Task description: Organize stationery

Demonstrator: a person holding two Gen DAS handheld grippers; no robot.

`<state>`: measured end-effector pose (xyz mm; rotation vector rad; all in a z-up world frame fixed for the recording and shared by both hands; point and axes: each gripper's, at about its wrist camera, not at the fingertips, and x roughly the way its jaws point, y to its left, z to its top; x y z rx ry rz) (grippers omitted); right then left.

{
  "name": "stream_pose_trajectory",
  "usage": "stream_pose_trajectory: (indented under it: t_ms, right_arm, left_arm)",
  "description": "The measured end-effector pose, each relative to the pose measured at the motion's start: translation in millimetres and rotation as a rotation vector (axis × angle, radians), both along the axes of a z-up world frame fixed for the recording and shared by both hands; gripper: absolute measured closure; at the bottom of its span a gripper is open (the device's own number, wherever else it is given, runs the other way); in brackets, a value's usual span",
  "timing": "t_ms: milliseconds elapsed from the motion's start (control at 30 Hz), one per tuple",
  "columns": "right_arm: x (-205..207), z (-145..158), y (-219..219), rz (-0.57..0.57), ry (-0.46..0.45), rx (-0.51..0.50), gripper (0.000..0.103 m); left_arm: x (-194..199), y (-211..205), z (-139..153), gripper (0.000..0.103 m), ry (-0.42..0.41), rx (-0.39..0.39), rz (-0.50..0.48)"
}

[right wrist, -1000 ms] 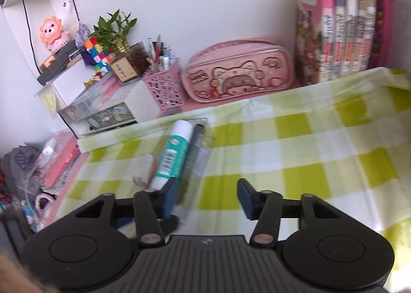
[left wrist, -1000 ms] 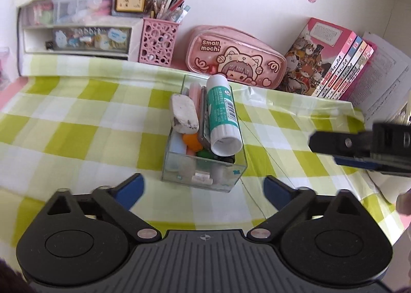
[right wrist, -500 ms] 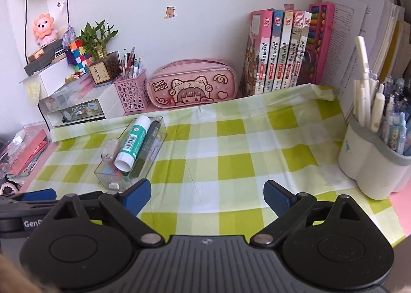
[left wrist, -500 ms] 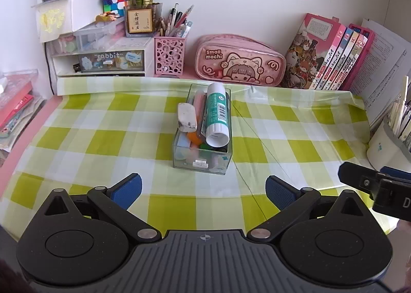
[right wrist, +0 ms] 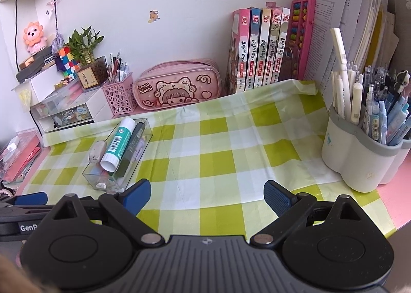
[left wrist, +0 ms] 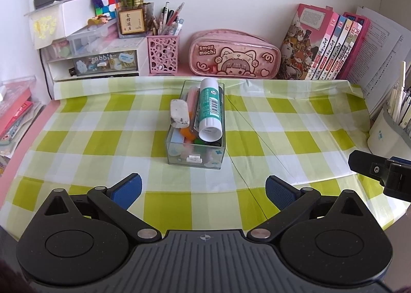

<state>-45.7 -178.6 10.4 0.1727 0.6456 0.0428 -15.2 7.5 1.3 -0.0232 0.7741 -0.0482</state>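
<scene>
A clear plastic box [left wrist: 195, 159] [right wrist: 102, 177] stands in the middle of the green checked cloth. On top of its contents lie a green-and-white glue stick [left wrist: 210, 110] [right wrist: 117, 140], a worn white eraser [left wrist: 179, 114] [right wrist: 96, 151] and a dark pen [right wrist: 131, 149]; smaller coloured items sit underneath. My left gripper [left wrist: 203, 191] hovers open in front of the box, with nothing between its blue pads. To the right of the box, my right gripper [right wrist: 206, 196] is open and empty over bare cloth.
Along the back wall stand a drawer unit [left wrist: 97, 62], a pink mesh pen cup [left wrist: 162, 54], a pink pencil case [left wrist: 233, 57] and a row of books [left wrist: 326, 46]. A white holder full of pens [right wrist: 359, 154] stands at the right, stacked papers behind it.
Both grippers pulled back from the box, so more of the desk shows. The right gripper's jaws widened from about half open to wide open. The box and its contents stayed put.
</scene>
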Motion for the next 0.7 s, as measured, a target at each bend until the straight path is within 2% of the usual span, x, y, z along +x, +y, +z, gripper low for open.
stream_pose_trajectory:
  t_ms: [700]
  right_arm:
    - [4.0, -0.7, 4.7, 0.025, 0.011, 0.000, 0.006]
  left_arm:
    - [0.6, 1.6, -0.2, 0.005, -0.001, 0.002, -0.001]
